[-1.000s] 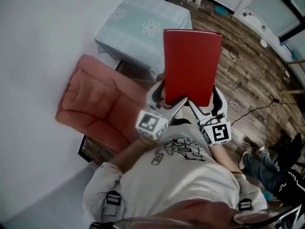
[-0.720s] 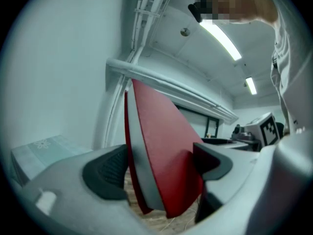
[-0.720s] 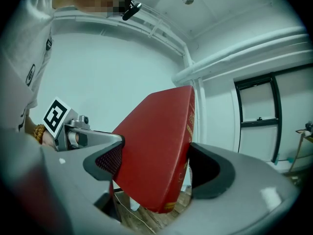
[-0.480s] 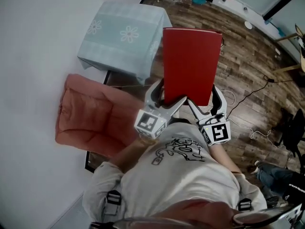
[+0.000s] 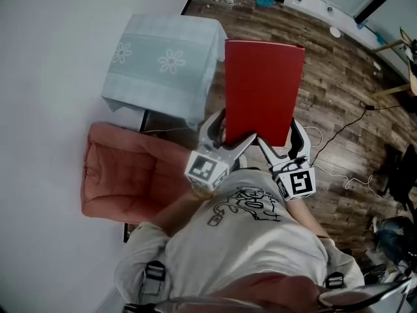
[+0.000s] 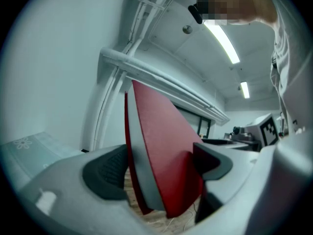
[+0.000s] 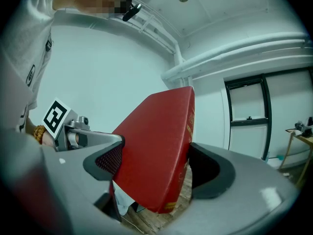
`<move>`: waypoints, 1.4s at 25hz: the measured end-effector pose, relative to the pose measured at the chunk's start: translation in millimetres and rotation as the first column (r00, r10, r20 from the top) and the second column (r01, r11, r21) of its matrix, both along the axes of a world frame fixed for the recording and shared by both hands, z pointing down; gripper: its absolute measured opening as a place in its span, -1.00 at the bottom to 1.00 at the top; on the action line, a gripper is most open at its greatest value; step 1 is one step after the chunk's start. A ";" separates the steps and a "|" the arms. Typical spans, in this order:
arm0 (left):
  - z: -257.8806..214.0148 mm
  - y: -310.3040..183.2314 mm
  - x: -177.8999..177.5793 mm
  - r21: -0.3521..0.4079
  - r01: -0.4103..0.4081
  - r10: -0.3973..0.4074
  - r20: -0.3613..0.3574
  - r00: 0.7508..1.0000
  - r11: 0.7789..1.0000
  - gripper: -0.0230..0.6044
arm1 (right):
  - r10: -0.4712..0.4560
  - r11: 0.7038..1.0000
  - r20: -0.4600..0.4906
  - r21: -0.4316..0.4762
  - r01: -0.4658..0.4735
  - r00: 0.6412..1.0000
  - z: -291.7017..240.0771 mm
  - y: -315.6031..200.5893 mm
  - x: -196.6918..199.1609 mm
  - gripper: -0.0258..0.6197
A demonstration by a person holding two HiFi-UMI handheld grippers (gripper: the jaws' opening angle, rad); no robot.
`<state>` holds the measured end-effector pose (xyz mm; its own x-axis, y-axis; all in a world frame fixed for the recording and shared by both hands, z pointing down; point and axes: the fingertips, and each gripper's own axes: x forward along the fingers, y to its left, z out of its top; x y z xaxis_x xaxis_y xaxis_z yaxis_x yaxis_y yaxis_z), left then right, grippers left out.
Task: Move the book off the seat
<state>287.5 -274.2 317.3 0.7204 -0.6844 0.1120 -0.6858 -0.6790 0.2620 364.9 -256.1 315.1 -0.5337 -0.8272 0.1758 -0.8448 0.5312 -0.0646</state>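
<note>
Holding the book (image 5: 264, 90) up in the air in front of me, I had both grippers on its near bottom edge. Left gripper (image 5: 231, 135) jaws were closed onto the covers at the left corner, with the grey page block showing between them. Right gripper (image 5: 280, 139) jaws were clamped the same way at the right corner, next to the gilt-printed spine. The book was over the floor (image 5: 339, 96), well apart from the pink seat (image 5: 127, 175) by the wall, and just right of the clothed table (image 5: 163, 57). It stood on end, long axis running up and away from the jaws, top edge farthest from me, broad red cover facing the head camera. Spine looked to be on the right side, open pages on the left. I judged it a stiff hardback, fairly light, with a slightly slick cover. A low grip leaves it top-heavy, so it could tip or swing. Pinching both covers near the corners, or across the spine, seemed the safest hold
</note>
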 end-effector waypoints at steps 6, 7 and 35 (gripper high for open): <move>1.0 -63.3 -18.6 -0.006 -0.002 0.002 -0.007 1.000 1.000 0.36 | 0.006 1.000 -0.001 0.000 -0.006 1.000 0.1 -63.0 -18.5 0.39; 1.2 -73.5 -21.1 -0.008 -0.002 0.002 -0.010 1.000 1.000 0.36 | 0.005 1.000 -0.003 0.001 -0.005 1.000 0.0 -73.3 -21.0 0.39; 17.9 -225.8 -167.7 -0.037 0.310 -0.311 -0.006 0.950 0.950 0.36 | -0.303 0.953 0.025 -0.015 0.304 0.953 16.2 -250.5 -165.5 0.39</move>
<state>119.7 -500.0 335.2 0.4742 -0.8702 0.1336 -0.8581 -0.4229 0.2911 199.4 -506.5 331.3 -0.7630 -0.6222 0.1752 -0.6420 0.7610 -0.0938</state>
